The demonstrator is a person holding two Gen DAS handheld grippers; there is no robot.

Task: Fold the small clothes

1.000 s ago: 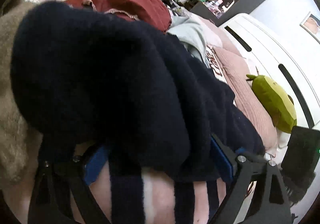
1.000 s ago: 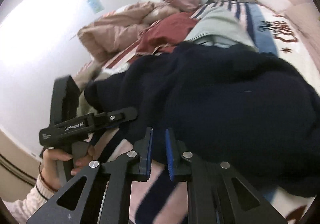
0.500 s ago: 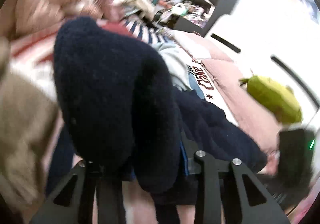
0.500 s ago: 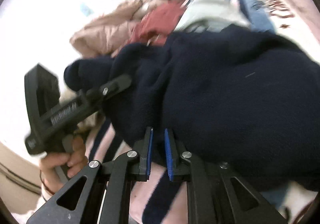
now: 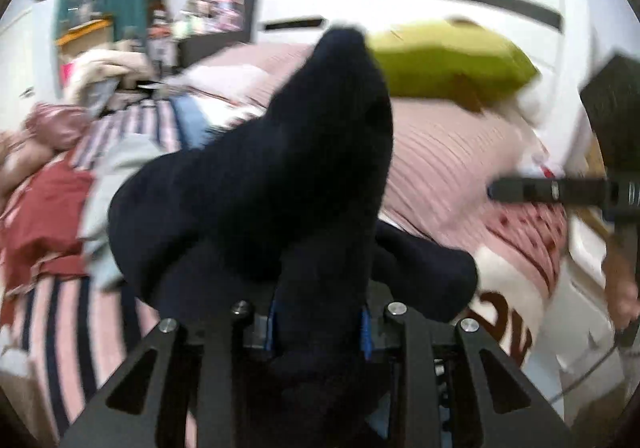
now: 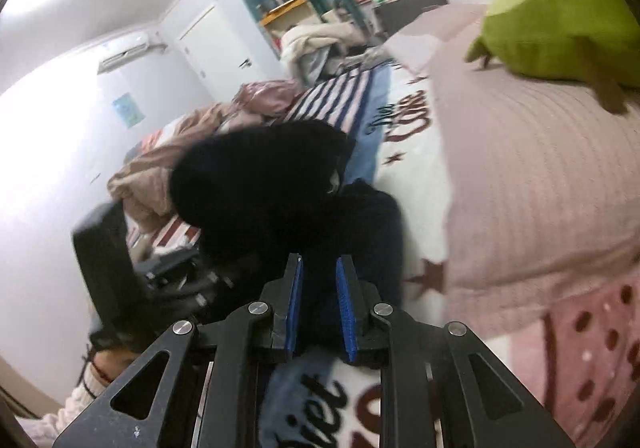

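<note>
The left gripper (image 5: 318,322) is clamped on a navy garment (image 5: 280,184), a thick wad of dark fleece filling the gap between its blue pads and rising ahead of it in a tall fold. The rest of the garment drapes down onto the bed (image 5: 448,156) just ahead and to its right.

The right gripper (image 6: 319,302) is partly open, its blue pads (image 6: 295,304) parted with nothing between them. The garment (image 6: 280,192) lies just ahead of its tips, though blur makes it hard to say whether they touch. A pink pillow (image 6: 532,184) sits to its right, a green plush (image 6: 560,16) beyond that. Other clothes (image 5: 44,208) lie left of the left gripper.
</note>
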